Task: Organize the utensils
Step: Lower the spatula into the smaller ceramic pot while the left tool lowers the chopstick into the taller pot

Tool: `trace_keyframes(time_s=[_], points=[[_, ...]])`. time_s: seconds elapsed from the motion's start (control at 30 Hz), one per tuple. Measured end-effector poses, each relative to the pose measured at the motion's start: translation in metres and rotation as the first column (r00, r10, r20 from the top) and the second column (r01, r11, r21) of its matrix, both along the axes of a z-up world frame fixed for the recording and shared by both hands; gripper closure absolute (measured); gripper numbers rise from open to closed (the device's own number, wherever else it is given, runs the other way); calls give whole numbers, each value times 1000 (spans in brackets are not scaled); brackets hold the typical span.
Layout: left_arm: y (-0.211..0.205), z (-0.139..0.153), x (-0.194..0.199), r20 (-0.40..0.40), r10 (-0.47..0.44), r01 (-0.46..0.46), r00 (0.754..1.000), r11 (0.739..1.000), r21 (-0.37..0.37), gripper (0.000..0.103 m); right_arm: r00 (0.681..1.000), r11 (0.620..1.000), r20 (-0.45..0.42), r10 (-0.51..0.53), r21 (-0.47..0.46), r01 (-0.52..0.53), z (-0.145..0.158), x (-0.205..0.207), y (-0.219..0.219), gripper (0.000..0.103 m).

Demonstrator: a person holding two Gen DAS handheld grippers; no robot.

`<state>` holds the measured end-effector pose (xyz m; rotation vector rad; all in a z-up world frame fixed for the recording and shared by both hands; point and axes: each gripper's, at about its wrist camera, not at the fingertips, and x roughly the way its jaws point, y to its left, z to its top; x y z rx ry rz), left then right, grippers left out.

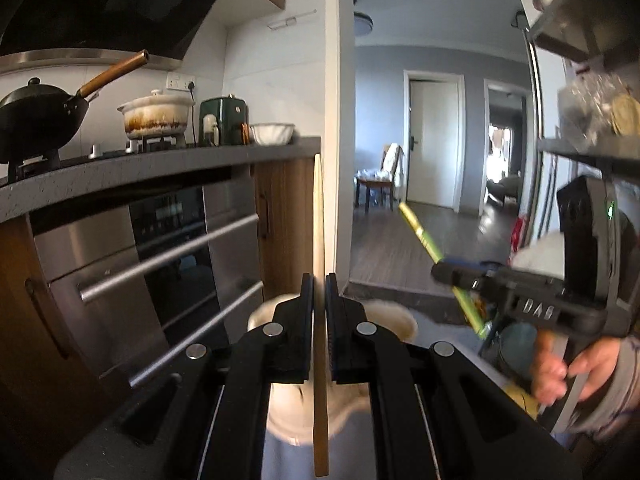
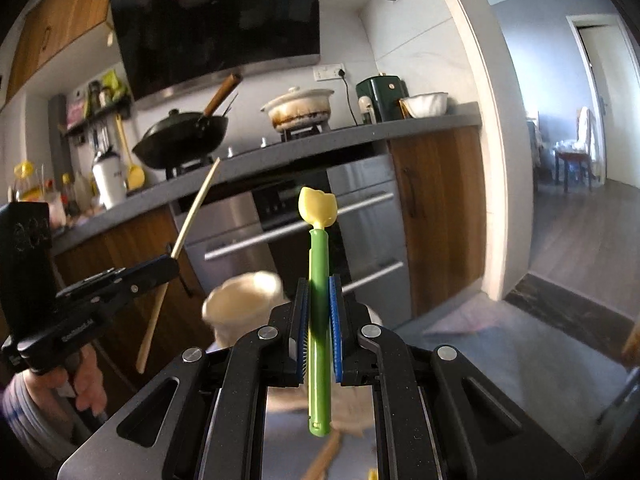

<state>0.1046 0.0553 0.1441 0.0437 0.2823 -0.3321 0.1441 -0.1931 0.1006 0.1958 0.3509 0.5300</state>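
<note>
My left gripper (image 1: 319, 280) is shut on a long wooden chopstick (image 1: 319, 216) that stands nearly upright in its jaws; it also shows in the right wrist view (image 2: 192, 216), where the left gripper (image 2: 170, 266) sits at the left. My right gripper (image 2: 319, 284) is shut on a green-handled utensil with a yellow head (image 2: 318, 208); in the left wrist view the right gripper (image 1: 440, 270) holds the green handle (image 1: 420, 232) tilted. A cream utensil holder (image 2: 244, 300) sits blurred just below and ahead of both grippers, and it shows behind the left jaws (image 1: 388, 316).
A grey counter (image 1: 160, 168) carries a black wok (image 1: 40, 116), a white casserole (image 1: 156, 116), a green appliance (image 1: 224, 120) and a white bowl (image 1: 272, 133). A steel oven with bar handles (image 1: 168, 256) is below. A shelf rack (image 1: 588, 152) stands right; a doorway opens beyond.
</note>
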Motion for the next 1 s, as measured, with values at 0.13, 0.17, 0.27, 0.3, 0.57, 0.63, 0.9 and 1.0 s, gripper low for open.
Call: trace_keyframes(time_s=[0.13, 0.17, 0.27, 0.3, 0.57, 0.63, 0.9, 1.0], points=[[-4, 10, 26, 23, -8, 9, 1000, 999, -34, 97, 1000, 999, -16, 0, 41, 1, -5, 27, 6, 92], [-5, 11, 30, 27, -7, 8, 1000, 999, -35, 97, 1000, 999, -22, -3, 49, 4, -7, 32, 7, 92], [-9, 11, 46, 56, 10, -7, 998, 999, -47, 97, 999, 996, -40, -8, 84, 11, -16, 46, 10, 92], [-11, 10, 50, 65, 14, -11, 998, 999, -53, 97, 999, 995, -47, -12, 102, 17, -20, 51, 11, 92], [-19, -15, 76, 64, 82, -80, 995, 996, -40, 97, 996, 996, -16, -90, 17, 90, -43, 59, 24, 92], [-17, -22, 77, 44, 85, -83, 995, 996, -37, 97, 996, 996, -14, -93, -9, 93, -48, 58, 25, 92], [-8, -40, 61, 13, 75, -75, 997, 997, 8, 97, 998, 992, 11, -66, -105, 66, -55, 39, 29, 92], [-5, -42, 56, 4, 82, -82, 997, 997, 8, 97, 998, 991, 11, -61, -121, 62, -55, 36, 30, 92]])
